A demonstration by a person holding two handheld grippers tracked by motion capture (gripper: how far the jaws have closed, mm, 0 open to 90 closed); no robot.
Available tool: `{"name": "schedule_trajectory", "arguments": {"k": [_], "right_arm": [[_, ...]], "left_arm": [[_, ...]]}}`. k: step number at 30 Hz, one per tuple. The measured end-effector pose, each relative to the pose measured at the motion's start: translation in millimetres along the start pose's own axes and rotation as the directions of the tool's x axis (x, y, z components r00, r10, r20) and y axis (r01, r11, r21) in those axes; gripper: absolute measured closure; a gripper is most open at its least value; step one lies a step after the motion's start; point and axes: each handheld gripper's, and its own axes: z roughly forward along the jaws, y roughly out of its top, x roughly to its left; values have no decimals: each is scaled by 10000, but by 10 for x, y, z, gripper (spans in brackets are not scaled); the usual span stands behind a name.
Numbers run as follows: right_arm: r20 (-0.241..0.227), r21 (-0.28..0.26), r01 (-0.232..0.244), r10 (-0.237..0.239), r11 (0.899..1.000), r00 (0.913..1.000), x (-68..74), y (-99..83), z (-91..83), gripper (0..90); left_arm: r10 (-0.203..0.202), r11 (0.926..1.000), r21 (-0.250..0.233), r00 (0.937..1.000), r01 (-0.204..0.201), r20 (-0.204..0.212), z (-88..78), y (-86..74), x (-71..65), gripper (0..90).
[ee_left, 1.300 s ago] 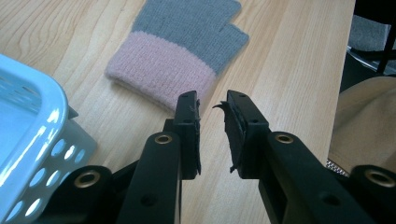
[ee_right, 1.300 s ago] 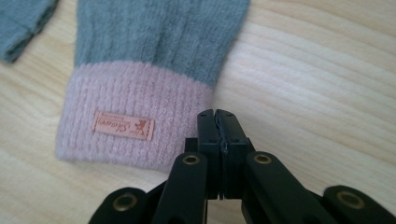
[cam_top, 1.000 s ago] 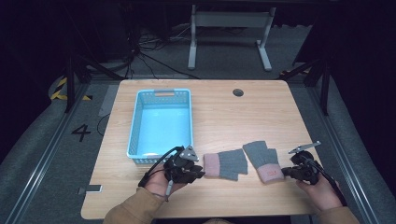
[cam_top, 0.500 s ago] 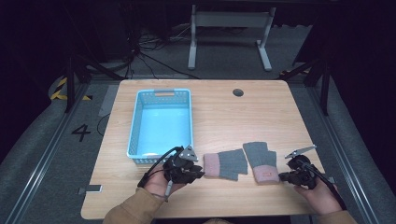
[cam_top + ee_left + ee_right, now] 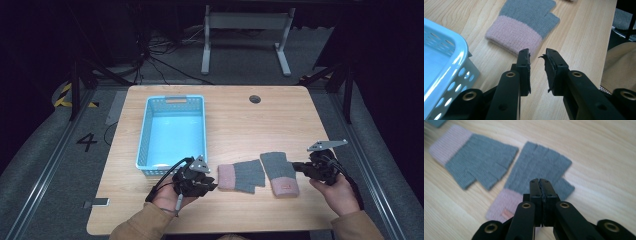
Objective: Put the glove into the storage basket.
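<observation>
- While both hands sit near the table's (image 5: 300,105) front edge, two grey fingerless gloves with pink cuffs lie flat between them.
- Left glove (image 5: 241,175) lies just right of the left gripper (image 5: 212,186), whose jaws stand slightly apart with nothing between them, their tips at its cuff.
- Right glove (image 5: 280,172) lies toward the front right corner; the right gripper (image 5: 296,166) hangs over it, jaws pressed together, empty.
- Blue basket (image 5: 145,135) stands toward the left edge, behind the left hand.
</observation>
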Motion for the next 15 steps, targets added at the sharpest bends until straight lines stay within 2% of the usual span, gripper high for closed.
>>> {"name": "schedule_trajectory", "arguments": {"k": [8,15], "right_arm": [[-448,-432,251,-271,9987,9986,37,195,117,900],[-711,-291,452,-472,9986,9964,81,332,337,899]], "left_arm": [[22,10000,-33,10000,-22,-31,-8,2,6,738],[45,10000,-33,10000,-45,-4,-2,5,3,738]]}}
